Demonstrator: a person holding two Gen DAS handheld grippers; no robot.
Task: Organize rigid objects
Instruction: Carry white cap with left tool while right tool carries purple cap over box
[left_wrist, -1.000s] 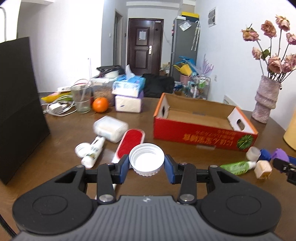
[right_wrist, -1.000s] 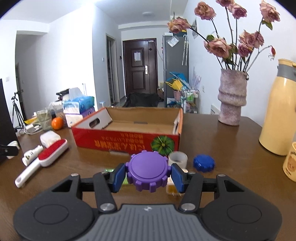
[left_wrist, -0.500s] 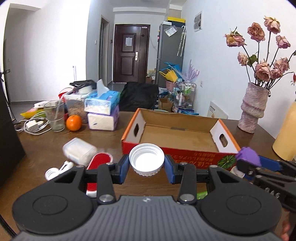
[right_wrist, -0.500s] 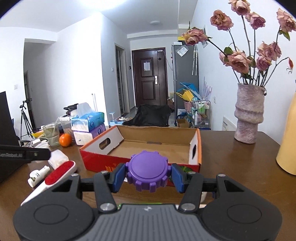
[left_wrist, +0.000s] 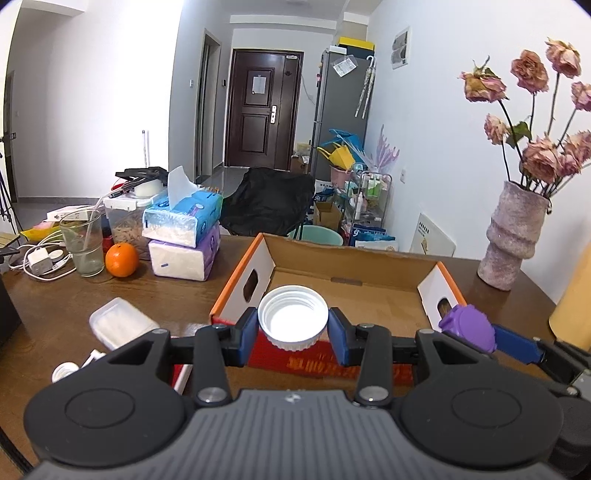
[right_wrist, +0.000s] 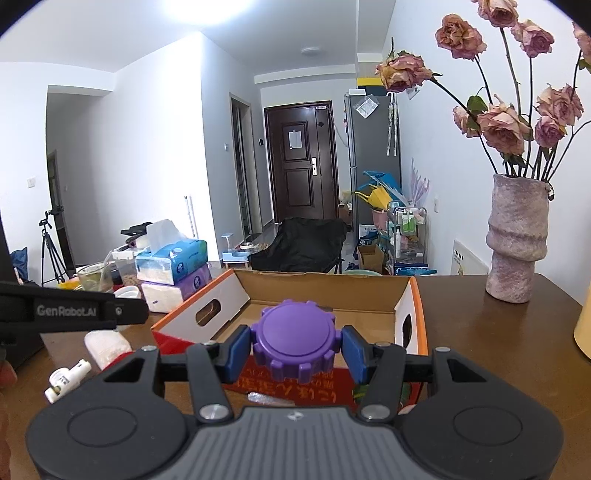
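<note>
The left gripper (left_wrist: 293, 330) has its blue fingers (left_wrist: 246, 339) clamped on either side of a white cap (left_wrist: 293, 320), whose open, threaded mouth tilts up toward the camera; being round, it has no long axis. It sits at the lower centre of the left wrist frame, in front of the near red wall of the cardboard box (left_wrist: 354, 295), which lies open-topped on the brown counter (left_wrist: 66, 306) with its long axis running across the frame. In the right wrist view the right gripper (right_wrist: 296, 349) pinches a purple toothed knob (right_wrist: 296, 341) between its fingers (right_wrist: 354, 354), flat closed face tilted up toward the lens, at the centre of the frame over the box's near edge. In the left wrist view that knob shows at the lower right, by the box's right end
</note>
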